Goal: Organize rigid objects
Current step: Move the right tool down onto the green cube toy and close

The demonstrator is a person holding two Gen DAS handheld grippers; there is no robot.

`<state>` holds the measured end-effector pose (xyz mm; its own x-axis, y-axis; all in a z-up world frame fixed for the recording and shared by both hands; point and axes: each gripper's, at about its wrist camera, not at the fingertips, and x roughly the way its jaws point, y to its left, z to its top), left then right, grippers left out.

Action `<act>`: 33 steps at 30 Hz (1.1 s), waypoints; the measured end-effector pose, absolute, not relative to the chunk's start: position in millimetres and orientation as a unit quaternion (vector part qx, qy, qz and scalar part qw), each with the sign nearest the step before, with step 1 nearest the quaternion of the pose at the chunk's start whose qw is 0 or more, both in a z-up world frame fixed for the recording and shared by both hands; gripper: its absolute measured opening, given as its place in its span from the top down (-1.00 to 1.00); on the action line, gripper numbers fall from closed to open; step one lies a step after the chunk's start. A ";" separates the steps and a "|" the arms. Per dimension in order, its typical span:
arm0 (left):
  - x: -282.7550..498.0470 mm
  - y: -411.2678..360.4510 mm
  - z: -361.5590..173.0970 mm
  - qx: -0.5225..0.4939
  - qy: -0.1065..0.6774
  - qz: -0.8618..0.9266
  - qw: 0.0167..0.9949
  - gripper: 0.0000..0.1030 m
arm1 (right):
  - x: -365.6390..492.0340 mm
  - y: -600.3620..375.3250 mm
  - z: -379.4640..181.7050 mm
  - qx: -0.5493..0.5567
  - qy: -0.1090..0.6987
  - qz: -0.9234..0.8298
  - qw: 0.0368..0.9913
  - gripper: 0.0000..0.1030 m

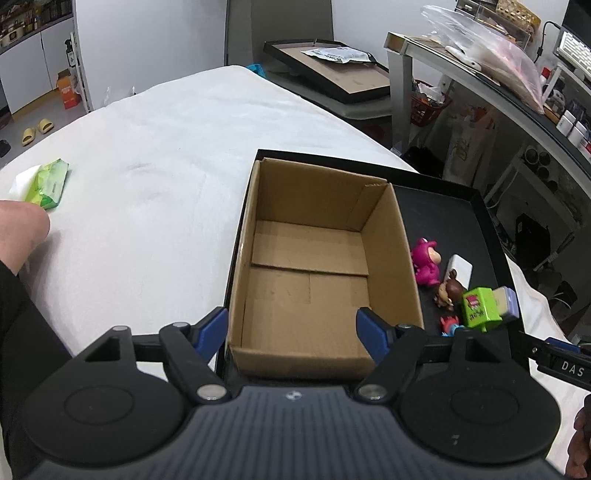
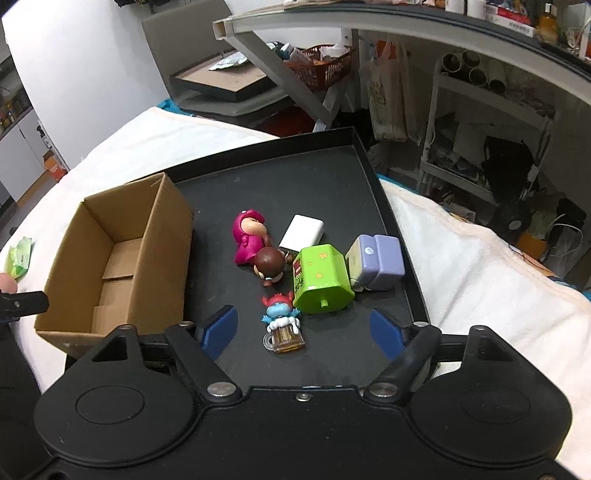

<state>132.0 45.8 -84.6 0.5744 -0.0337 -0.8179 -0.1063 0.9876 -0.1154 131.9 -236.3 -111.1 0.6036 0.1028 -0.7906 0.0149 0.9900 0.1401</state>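
An empty cardboard box (image 1: 310, 258) (image 2: 122, 254) stands in the left part of a black tray (image 2: 295, 177) (image 1: 454, 221). Beside it on the tray lie a pink figure (image 2: 249, 236) (image 1: 426, 262), a white block (image 2: 302, 232) (image 1: 460, 271), a brown-haired figure (image 2: 270, 264) (image 1: 448, 293), a green toy box (image 2: 321, 278) (image 1: 478, 306), a lilac case (image 2: 376, 262) (image 1: 506, 301) and a blue figure on a beer mug (image 2: 282, 323). My left gripper (image 1: 293, 330) hangs open over the box's near wall. My right gripper (image 2: 304, 330) is open around the blue figure, not touching it.
The tray rests on a white cloth-covered table (image 1: 147, 166). A green wipes pack (image 1: 50, 182) lies at the far left, near a person's hand (image 1: 20, 225). A desk (image 2: 369, 22) with shelves and a red basket (image 2: 321, 66) stands beyond the table's right edge.
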 end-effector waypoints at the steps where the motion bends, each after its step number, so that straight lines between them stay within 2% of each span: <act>1: 134.1 47.7 -86.5 -0.076 0.460 0.023 0.884 -0.47 | 134.8 -235.9 -113.0 0.065 0.446 0.023 0.892 -0.50; 6: 143.5 58.6 -99.8 -0.085 0.462 0.033 0.882 -0.37 | 151.6 -230.9 -127.4 0.057 0.452 0.014 0.890 -0.50; 9: 149.4 65.2 -109.8 -0.096 0.472 0.040 0.875 -0.15 | 162.1 -228.3 -136.4 0.051 0.455 0.008 0.889 -0.50; 11: 153.4 69.6 -116.3 -0.111 0.476 0.041 0.871 0.08 | 168.0 -226.8 -142.6 0.047 0.457 0.002 0.888 -0.49; 14: 157.6 72.7 -127.9 -0.107 0.487 0.048 0.865 0.31 | 178.0 -224.8 -154.3 0.043 0.465 -0.006 0.884 -0.48; 17: 158.8 78.1 -135.3 -0.115 0.492 0.057 0.861 0.46 | 188.7 -223.4 -165.1 0.038 0.474 -0.014 0.880 -0.48; 19: 159.5 82.6 -137.8 -0.120 0.494 0.062 0.859 0.71 | 194.8 -222.2 -170.5 0.032 0.478 -0.018 0.878 -0.48; 20: 160.0 83.9 -138.6 -0.122 0.495 0.063 0.858 0.75 | 197.7 -221.9 -173.1 0.029 0.480 -0.022 0.876 -0.48; 24: 158.8 81.7 -141.1 -0.112 0.496 0.061 0.859 0.78 | 208.9 -221.1 -185.0 0.021 0.495 -0.024 0.868 -0.42; 25: 157.9 81.1 -141.3 -0.111 0.496 0.060 0.859 0.79 | 209.2 -220.5 -187.4 0.018 0.498 -0.024 0.866 -0.34; 26: 157.0 81.0 -141.6 -0.111 0.495 0.058 0.860 0.78 | 210.3 -220.7 -189.2 0.018 0.500 -0.023 0.866 -0.11; 33: 153.2 77.8 -140.8 -0.111 0.496 0.038 0.860 0.78 | 204.0 -221.6 -178.5 0.024 0.488 -0.001 0.872 -0.09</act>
